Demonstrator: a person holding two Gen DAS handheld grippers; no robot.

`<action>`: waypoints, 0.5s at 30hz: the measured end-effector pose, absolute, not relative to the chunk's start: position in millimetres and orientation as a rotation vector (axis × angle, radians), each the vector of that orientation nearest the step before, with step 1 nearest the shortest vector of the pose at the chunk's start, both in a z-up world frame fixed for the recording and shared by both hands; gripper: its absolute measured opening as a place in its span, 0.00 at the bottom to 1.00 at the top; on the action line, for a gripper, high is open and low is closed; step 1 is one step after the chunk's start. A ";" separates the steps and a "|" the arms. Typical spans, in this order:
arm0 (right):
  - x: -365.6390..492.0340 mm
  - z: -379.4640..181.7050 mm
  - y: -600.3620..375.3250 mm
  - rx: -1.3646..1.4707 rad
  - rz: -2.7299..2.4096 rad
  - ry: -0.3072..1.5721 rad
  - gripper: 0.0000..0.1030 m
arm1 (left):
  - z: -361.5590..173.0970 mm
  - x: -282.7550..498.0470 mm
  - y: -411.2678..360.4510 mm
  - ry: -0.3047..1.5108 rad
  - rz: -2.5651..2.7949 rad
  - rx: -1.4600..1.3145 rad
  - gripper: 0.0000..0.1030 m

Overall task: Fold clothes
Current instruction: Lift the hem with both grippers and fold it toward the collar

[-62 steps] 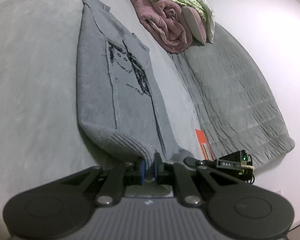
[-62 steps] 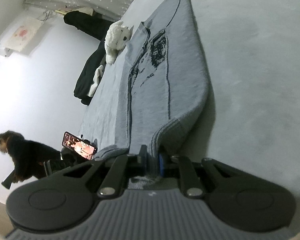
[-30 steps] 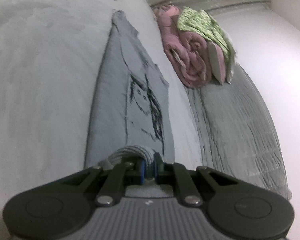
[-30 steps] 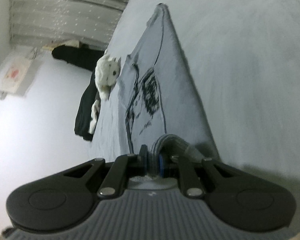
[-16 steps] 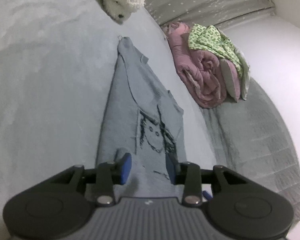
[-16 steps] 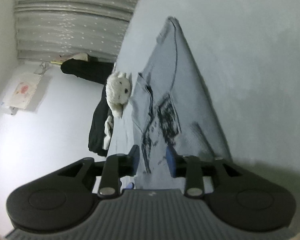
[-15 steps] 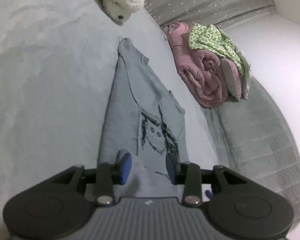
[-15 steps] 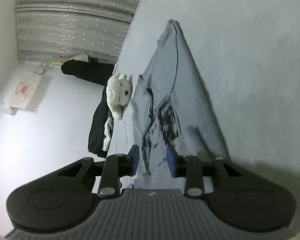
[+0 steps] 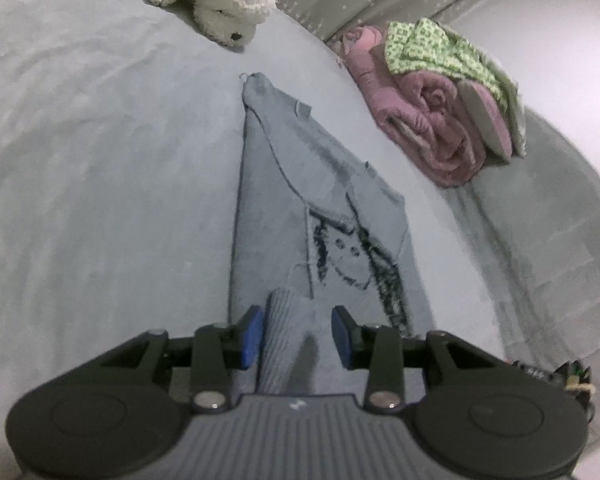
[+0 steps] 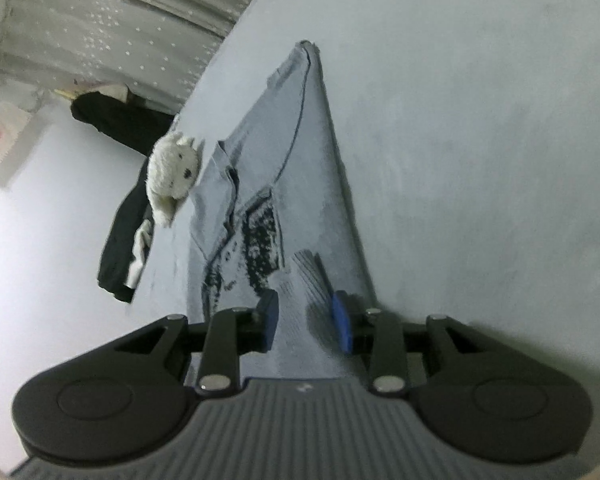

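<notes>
Grey bedding is lying under the grey sweater (image 9: 332, 216), which is stretching away from me toward the plush toy (image 9: 220, 12). Two seconds ago both claws were clenching its ribbed hem (image 9: 284, 336); now my left gripper (image 9: 298, 334) and right gripper (image 10: 306, 322) are hanging released above that folded-over hem. I'm backing off level, avoiding snagging the knit.
</notes>
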State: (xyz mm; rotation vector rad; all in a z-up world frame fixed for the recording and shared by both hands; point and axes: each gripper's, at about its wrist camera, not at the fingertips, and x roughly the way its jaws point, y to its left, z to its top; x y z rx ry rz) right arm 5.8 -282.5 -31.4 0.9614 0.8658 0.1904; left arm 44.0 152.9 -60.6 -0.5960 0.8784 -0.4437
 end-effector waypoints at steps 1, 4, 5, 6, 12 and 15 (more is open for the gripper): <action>6.9 -32.4 -281.5 0.957 0.188 0.870 0.34 | -61.1 44.0 150.4 0.881 -0.438 -0.578 0.36; 8.9 -34.5 -277.8 0.939 0.183 0.876 0.33 | -61.5 42.7 144.2 0.879 -0.438 -0.535 0.35; 9.0 -34.8 -276.3 0.933 0.182 0.875 0.31 | -61.4 42.4 142.6 0.878 -0.441 -0.525 0.33; 9.0 -35.1 -274.7 0.926 0.181 0.874 0.25 | -61.5 42.4 141.3 0.877 -0.444 -0.519 0.29; 4.0 -25.9 -274.6 0.936 0.177 0.793 0.11 | -60.0 41.5 142.2 0.842 -0.453 -0.558 0.07; 1.1 -20.6 -275.3 0.944 0.174 0.747 0.11 | -53.9 40.2 147.2 0.798 -0.461 -0.610 0.07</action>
